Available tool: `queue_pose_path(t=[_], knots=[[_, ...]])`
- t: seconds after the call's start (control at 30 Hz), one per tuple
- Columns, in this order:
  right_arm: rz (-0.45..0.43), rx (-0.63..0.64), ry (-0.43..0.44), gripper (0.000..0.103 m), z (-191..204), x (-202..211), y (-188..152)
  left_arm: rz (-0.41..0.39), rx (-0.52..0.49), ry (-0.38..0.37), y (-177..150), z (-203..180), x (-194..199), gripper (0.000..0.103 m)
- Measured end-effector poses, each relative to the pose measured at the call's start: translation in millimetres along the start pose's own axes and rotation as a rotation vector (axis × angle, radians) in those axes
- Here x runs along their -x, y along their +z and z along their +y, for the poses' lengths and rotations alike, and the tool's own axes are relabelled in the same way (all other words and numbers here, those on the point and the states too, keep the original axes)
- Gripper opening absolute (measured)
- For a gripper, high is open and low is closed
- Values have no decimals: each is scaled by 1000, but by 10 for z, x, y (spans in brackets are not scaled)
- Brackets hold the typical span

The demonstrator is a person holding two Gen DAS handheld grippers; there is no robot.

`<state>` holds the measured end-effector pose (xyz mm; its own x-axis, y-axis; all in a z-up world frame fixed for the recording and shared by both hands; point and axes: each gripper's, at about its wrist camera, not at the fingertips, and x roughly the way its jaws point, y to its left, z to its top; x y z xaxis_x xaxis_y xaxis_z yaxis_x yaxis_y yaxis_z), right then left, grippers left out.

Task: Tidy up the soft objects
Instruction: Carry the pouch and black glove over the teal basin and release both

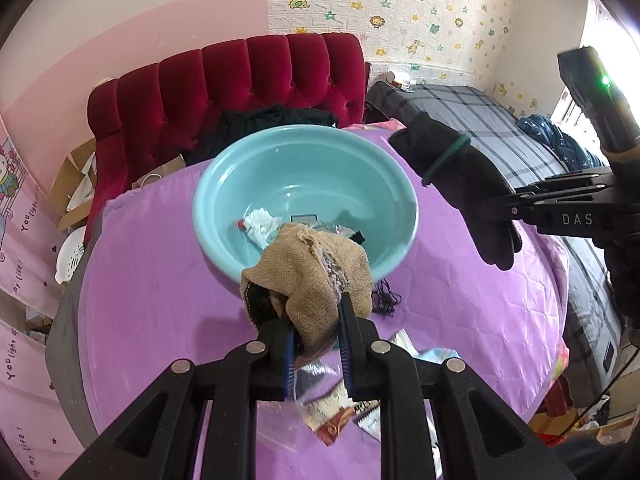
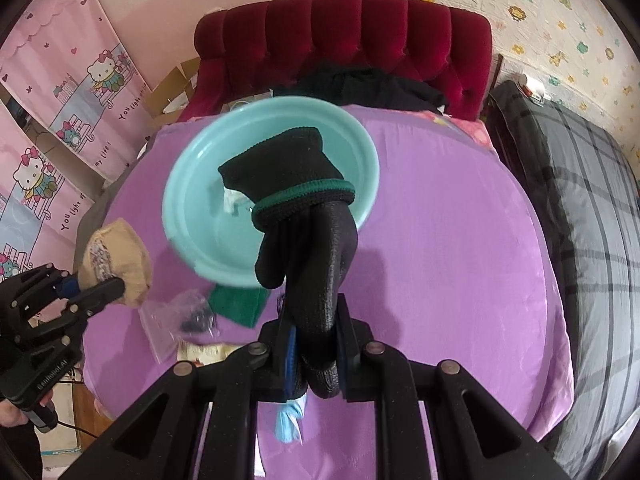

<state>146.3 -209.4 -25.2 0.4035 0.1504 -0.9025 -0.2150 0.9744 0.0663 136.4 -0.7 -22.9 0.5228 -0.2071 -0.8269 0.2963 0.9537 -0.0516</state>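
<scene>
**Both tongs carry soft things above the bed**

The left tongs (image 1: 316,320) are closed on a tan knitted cloth (image 1: 316,268), bunched into a ball with a grey-lilac lining showing at its fold and a bit of black lace hanging at its left side. The bundle hangs in the air just in front of the near rim of the blue basin (image 1: 304,200). The right tongs (image 2: 316,340) are clamped on a black glove (image 2: 308,216) with a green band at its cuff; the glove stands up from the tongs, its cuff end over the basin as seen from the right wrist camera.

The basin sits on the purple bedspread (image 1: 160,280) toward the head of the bed, near the red tufted headboard (image 1: 224,80). Inside it lie a white crumpled cloth (image 1: 260,226) and some small dark items that are hard to make out.

On the bedspread toward the foot edge lie a clear plastic bag (image 2: 176,320), a green cloth (image 2: 236,304) just beside the basin, and a few printed packets (image 1: 336,420). A dark garment (image 1: 256,120) is heaped against the headboard.
</scene>
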Motion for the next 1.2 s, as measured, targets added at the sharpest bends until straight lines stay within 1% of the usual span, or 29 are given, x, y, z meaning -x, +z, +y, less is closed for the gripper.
queue_pose_path(t=[0.27, 0.33, 0.5, 0.67, 0.8, 0.97, 1.07, 1.13, 1.2], knots=[[-3, 18, 3, 16, 119, -144, 417, 4, -14, 6, 265, 68, -229, 19], [0, 21, 2, 16, 152, -205, 491, 6, -8, 0, 310, 90, -281, 19], [2, 24, 9, 16, 190, -399, 659, 13, -7, 12, 397, 145, -440, 19], [11, 10, 12, 16, 179, -613, 787, 7, -6, 26, 441, 183, -605, 19], [14, -23, 24, 16, 153, -832, 881, 22, 27, 24, 472, 251, -783, 19], [30, -33, 24, 16, 125, -1078, 969, 35, 24, 53, 502, 292, -997, 19], [47, -43, 19, 16, 91, -1205, 1015, 38, 33, 50, 538, 311, -1112, 19], [62, -52, 40, 17, 65, -1292, 1040, 44, 32, 42, 552, 318, -1195, 19], [70, -47, 41, 17, 46, -1354, 1051, 52, 24, 41, 561, 334, -1278, 19]])
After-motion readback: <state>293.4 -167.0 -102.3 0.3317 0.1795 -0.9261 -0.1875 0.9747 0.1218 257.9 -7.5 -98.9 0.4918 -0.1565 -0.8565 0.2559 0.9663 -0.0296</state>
